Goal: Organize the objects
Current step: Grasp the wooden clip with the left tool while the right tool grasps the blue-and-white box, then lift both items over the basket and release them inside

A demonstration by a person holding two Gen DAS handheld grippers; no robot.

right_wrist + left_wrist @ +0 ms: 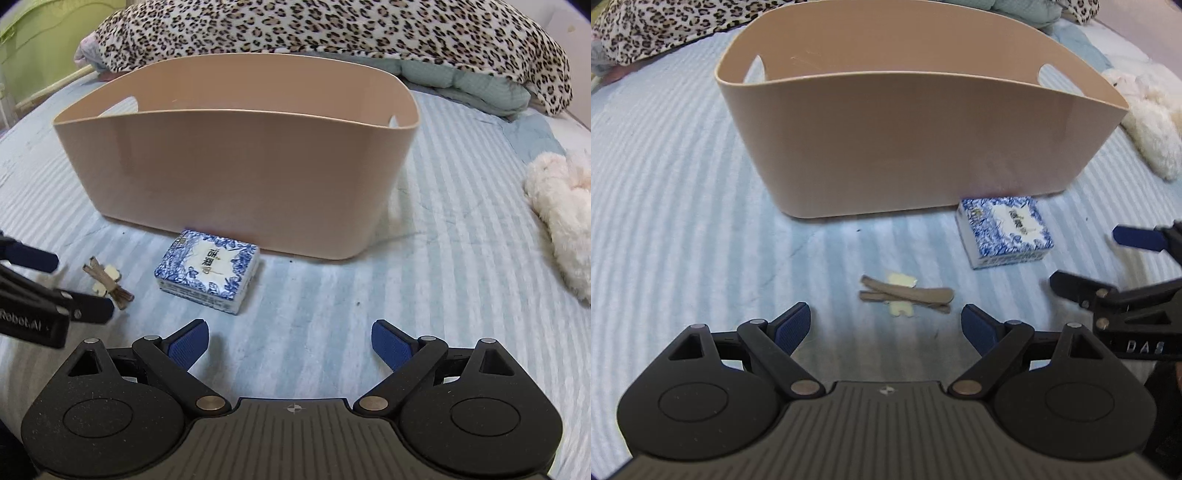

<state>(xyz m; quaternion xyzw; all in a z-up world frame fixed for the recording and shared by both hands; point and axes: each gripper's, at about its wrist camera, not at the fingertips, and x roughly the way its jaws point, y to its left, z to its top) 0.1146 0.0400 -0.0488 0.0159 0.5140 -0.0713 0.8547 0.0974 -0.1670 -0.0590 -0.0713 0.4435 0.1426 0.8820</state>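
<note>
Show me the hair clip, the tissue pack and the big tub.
hair clip (pixel 905 295), left wrist view, its brown middle.
tissue pack (pixel 207 271), right wrist view, its printed top.
tub (pixel 236 173), right wrist view, its near wall.

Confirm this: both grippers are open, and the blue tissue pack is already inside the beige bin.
Not quite. The tissue pack lies on the striped bedcover in front of the bin, not inside, as the right wrist view shows. Both grippers are open.

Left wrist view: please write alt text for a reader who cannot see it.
The open left claw hovers over a hair clip on a striped blue bedsheet. Behind stand a beige basket and a blue-patterned tissue pack; the right claw enters from the right.
</note>
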